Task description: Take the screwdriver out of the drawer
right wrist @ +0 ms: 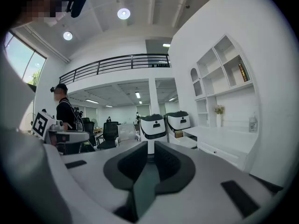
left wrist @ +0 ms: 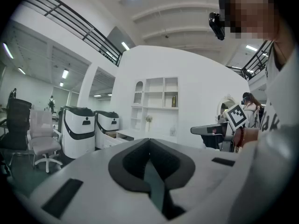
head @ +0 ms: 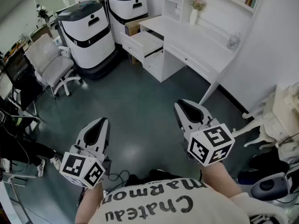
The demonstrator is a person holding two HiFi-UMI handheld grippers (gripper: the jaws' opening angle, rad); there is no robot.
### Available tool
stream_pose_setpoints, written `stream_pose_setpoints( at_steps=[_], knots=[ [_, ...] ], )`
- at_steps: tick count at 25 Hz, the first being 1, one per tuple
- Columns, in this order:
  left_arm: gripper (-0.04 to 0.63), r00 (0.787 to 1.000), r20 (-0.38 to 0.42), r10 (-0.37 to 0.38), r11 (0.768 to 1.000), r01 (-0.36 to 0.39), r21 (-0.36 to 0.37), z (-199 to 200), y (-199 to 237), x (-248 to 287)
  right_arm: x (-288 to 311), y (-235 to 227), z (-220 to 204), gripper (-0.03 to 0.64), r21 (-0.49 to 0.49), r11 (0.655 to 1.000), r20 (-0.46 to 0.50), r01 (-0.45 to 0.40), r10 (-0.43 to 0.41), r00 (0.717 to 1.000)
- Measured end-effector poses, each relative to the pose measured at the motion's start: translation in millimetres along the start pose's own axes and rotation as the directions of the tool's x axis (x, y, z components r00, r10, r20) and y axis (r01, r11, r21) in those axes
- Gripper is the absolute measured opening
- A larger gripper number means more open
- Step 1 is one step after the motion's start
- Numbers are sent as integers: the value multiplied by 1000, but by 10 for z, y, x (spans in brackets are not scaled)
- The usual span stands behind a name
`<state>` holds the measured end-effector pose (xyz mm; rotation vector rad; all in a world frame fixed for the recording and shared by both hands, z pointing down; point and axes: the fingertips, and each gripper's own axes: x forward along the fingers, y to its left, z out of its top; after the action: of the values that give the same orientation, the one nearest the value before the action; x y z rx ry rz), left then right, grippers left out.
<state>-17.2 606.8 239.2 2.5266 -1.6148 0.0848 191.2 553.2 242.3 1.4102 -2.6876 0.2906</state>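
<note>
Progress: nil. Left tool (head: pixel 100 121) jaws together, right tool (head: pixel 185 105) slightly apart, both empty, well short of surface (head: pixel 198 43). Drawer (head: pixel 147 42) at its left end open; screwdriver unseen, pickup pending.

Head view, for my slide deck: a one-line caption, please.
Empty left gripper and right gripper face a white desk across the room, its drawer pulled open.

White, shallow, box-shaped wooden drawer (head: pixel 148 42): pulled well out, level, under left end of white tabletop (head: pixel 187 37), far across the room; contents too small to tell.
</note>
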Motion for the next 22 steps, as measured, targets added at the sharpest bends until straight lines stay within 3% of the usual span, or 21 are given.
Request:
stream_pose_setpoints(
  at_steps=[10, 22],
  knots=[
    [23, 1000, 3, -12, 1000, 12, -9, -24, -3, -137, -63, 116, -50, 59, 15, 1000, -8, 5, -5, 1000],
    [23, 999, 22, -48, 998, 49, -36, -151, 298, -634, -39, 692, -216, 60, 100, 995, 21, 5, -7, 1000]
  ],
)
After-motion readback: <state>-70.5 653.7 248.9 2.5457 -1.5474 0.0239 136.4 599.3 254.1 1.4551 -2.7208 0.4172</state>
